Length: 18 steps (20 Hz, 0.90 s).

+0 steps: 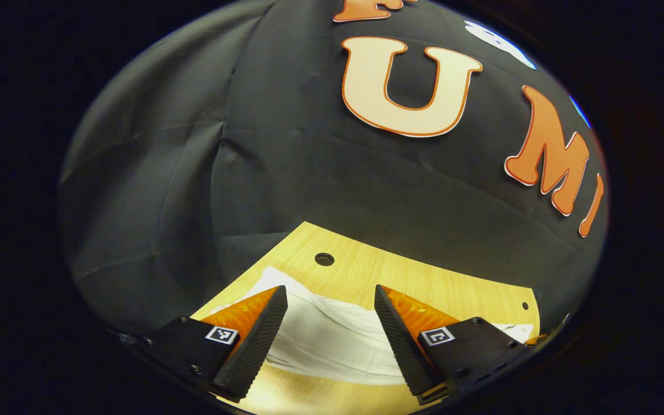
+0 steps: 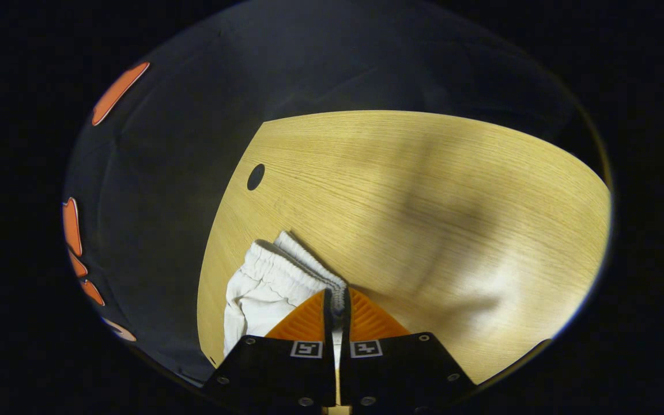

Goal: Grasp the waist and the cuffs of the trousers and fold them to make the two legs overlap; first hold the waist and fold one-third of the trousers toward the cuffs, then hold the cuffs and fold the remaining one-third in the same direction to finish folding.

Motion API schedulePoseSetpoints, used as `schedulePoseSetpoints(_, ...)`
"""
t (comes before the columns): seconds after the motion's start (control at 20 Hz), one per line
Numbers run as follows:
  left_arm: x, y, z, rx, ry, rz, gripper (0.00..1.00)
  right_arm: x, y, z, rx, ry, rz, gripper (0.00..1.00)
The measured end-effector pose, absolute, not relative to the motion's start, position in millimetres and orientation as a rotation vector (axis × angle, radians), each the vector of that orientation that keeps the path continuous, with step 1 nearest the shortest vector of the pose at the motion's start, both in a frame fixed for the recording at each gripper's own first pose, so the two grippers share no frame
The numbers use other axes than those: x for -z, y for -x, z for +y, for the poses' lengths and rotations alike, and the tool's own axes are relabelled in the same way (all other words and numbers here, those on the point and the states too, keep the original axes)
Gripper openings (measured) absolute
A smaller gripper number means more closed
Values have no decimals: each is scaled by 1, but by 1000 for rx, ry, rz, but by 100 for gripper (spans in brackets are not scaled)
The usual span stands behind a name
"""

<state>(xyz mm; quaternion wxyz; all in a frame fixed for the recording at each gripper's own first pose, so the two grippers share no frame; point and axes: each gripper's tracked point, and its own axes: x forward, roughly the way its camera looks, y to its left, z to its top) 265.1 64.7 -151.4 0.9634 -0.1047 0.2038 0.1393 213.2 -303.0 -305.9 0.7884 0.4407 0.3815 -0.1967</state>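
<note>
Left gripper (image 1: 331,302): it is hovering low over the bench, and its jaws are standing wide apart, released, with nothing between them.
Right gripper (image 2: 338,302): its jaws are clenched together and are grasping the ribbed waist band of the trousers; both fingers are pressing on the cloth.
Trousers (image 1: 332,340): in the left gripper view the white cloth is lying flat on the bench, below and between the open fingers, and is reaching toward the right edge of the bench.
Waist (image 2: 286,268): in the right gripper view the gathered elastic band is bunching up just in front of the closed fingers, and one end of it is going into the grip; the rest of the cloth is hanging to the left of the fingers.
Bench (image 2: 424,190): the light wooden top is carrying the trousers; a soft shadow is lying across its middle.
Hole (image 2: 256,176): a small round dark hole is sitting near the left edge of the bench, well apart from the waist.
Wall (image 1: 286,150): black cloth is standing behind the bench.
</note>
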Motion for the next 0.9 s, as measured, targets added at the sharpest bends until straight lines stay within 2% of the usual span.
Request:
schedulePoseSetpoints(0.4, 153, -266, 64, -261, 190, 410, 100, 226, -230, -279, 346, -912, 715, 1)
schedulePoseSetpoints(0.85, 145, -268, 68, -167, 200, 402, 99, 120, -225, -182, 227, -804, 582, 1)
schedulePoseSetpoints(0.9, 144, -269, 69, -160, 206, 398, 96, 110, -224, -164, 213, -789, 576, 1)
